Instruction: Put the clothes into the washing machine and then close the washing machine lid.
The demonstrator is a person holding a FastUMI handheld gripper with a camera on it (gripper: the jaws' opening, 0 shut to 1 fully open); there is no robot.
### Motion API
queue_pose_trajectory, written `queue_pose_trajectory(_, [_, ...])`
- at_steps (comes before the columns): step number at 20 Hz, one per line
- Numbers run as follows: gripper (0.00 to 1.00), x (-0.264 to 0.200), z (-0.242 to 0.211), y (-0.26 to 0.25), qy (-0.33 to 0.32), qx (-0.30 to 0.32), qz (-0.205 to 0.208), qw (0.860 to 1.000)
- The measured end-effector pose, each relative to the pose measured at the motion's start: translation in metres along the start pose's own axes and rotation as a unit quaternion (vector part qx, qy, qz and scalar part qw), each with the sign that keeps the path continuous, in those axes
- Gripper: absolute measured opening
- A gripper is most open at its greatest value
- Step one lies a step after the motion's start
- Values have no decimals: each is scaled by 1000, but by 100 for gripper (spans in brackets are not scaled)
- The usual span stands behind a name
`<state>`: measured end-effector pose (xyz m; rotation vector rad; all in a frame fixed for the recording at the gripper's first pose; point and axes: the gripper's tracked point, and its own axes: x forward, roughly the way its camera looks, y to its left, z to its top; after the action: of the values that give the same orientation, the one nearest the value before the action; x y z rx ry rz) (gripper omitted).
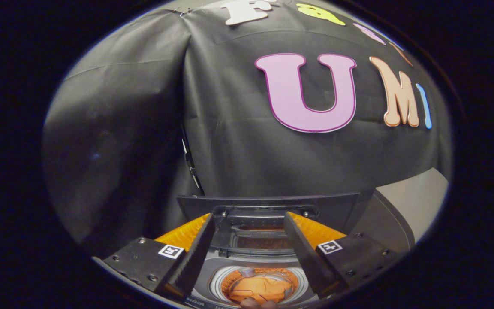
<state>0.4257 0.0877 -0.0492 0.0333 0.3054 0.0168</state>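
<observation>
Orange crumpled clothes (259,288) in round steel drum (230,274), lid (268,205) upright (dark, flat), ribbed tool (249,225) spread wide, empty

The washing machine (247,262) holds orange clothes (259,289) in its drum, its lid (268,206) standing upright behind the opening.

Washing machine (251,266) seen at lower centre of frame, before the cloth wall. Lid (268,206) raised upright behind the drum opening. Clothes (259,290) seen lying inside the drum (230,279), at bottom centre. Gripper (247,223) held above the machine, fingers spread apart, the drum and clothes seen between them.
</observation>
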Motion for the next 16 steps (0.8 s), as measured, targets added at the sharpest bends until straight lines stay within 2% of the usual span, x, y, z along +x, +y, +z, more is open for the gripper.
queue_pose_trajectory(16, [98, 44, 23, -12, -23, 4, -30, 999])
